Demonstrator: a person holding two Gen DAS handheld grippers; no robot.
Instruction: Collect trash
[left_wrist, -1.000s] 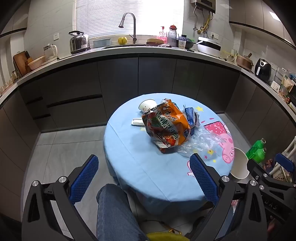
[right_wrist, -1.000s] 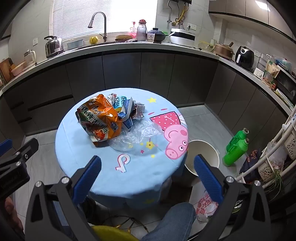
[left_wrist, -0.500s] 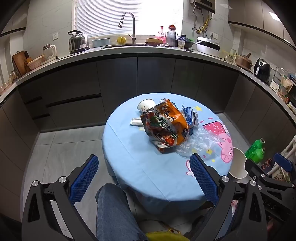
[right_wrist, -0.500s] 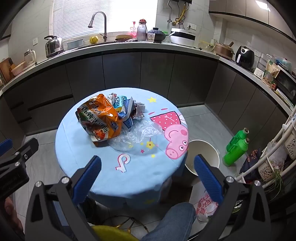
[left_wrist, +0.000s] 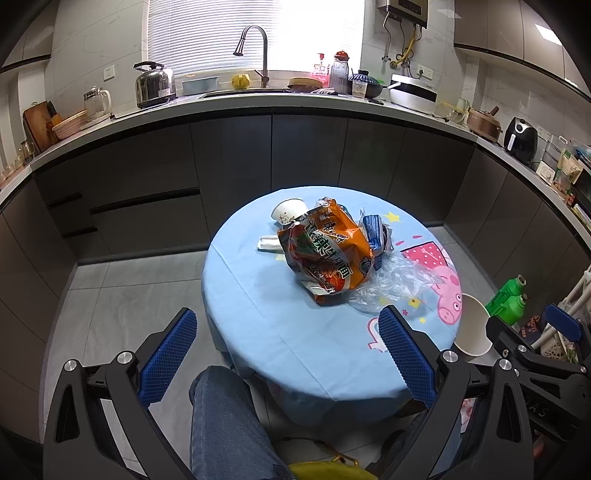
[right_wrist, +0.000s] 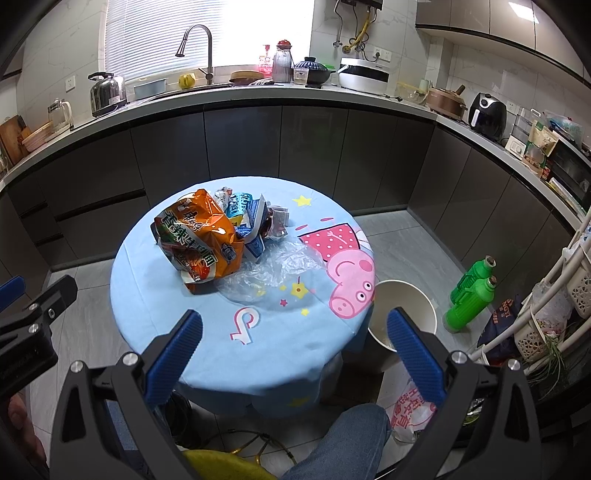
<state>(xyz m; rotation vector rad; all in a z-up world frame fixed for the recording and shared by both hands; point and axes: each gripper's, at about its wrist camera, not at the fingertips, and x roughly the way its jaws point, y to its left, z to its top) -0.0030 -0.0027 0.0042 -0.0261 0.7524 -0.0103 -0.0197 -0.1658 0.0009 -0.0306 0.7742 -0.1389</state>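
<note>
The round table under a blue cartoon-pig cloth carried the trash heap: an orange snack bag with Chinese lettering too distorted to read reliably, clear plastic film touching it, and a tipped white cup behind. The left gripper and right gripper hovered short of the table, jaws spread wide and empty. Only the right wrist view showed the beige bin interior and blue-and-white wrappers plainly; the bag partly hid these from the left.

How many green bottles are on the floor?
2. Both green bottles stand on the floor to the right of the table, beside the white bin: one in front, one just behind it. More could be hidden.
</note>
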